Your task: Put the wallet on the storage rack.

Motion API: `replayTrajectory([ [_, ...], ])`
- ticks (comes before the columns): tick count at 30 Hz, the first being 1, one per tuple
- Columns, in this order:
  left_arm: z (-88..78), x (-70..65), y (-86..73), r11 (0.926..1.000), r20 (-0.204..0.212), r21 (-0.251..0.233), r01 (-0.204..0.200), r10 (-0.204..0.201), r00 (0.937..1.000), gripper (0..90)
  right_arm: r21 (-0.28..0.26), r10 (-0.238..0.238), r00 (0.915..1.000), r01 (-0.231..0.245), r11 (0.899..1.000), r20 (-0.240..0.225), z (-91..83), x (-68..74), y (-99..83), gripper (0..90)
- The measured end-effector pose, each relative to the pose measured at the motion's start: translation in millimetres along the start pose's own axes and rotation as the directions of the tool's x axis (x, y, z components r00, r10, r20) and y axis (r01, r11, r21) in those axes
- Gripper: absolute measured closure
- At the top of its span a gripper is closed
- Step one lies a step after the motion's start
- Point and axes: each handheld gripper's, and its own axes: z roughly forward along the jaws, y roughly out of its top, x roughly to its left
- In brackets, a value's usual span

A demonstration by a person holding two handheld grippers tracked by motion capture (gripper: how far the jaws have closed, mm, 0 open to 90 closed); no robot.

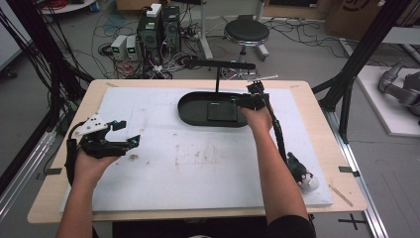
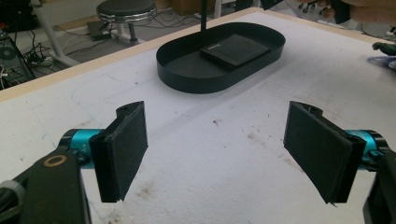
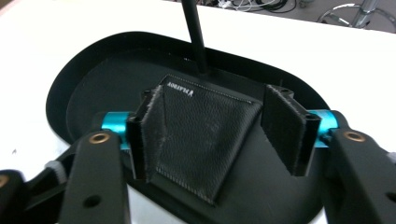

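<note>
A black oval tray (image 1: 188,116) stands at the far middle of the white mat, with a thin black post (image 1: 217,79) rising from it. A flat black leather wallet (image 1: 218,111) lies inside the tray. My right gripper (image 1: 242,101) hovers over the tray's right end, open. In the right gripper view its jaws stand on either side of the wallet (image 3: 205,121), which still lies flat on the tray floor. My left gripper (image 1: 128,134) is open over the mat at the left, with nothing between its pads (image 2: 121,149). From there the tray (image 2: 196,79) and wallet (image 2: 236,49) lie ahead.
A small black and white toy (image 1: 302,173) lies on the mat's right side by the right forearm. The right gripper's cable (image 1: 277,131) trails along that arm. A stool (image 1: 246,33) and computers (image 1: 158,29) stand on the floor beyond the table.
</note>
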Motion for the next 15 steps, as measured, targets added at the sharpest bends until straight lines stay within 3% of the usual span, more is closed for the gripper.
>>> replayTrajectory([
  [2, 1.8, -1.9, 0.7, 1.0000, 0.006, 0.004, -0.006, 0.006, 1.0000, 21.6, 0.037, -0.040, 0.9989, 0.039, 0.999, 0.025, -10.6, 5.2, -0.1, 34.9],
  [5, 3.2, -4.0, 1.5, 0.9999, 0.009, 0.007, -0.013, 0.013, 0.9999, 21.6, 0.032, -0.070, 0.9970, 0.069, 0.997, 0.031, -22.2, 10.7, 0.9, 32.6],
  [9, 2.4, -6.0, 2.8, 0.9998, 0.012, 0.008, -0.019, 0.019, 0.9998, 21.6, 0.038, -0.097, 0.9953, 0.097, 0.995, -0.003, -39.7, 19.4, 2.5, 28.3],
  [15, 0.2, -5.0, 4.2, 0.9999, 0.015, -0.008, -0.015, 0.015, 0.9998, 21.7, 0.053, -0.149, 0.9888, 0.149, 0.987, 0.000, -67.5, 27.1, -1.5, 25.7],
])
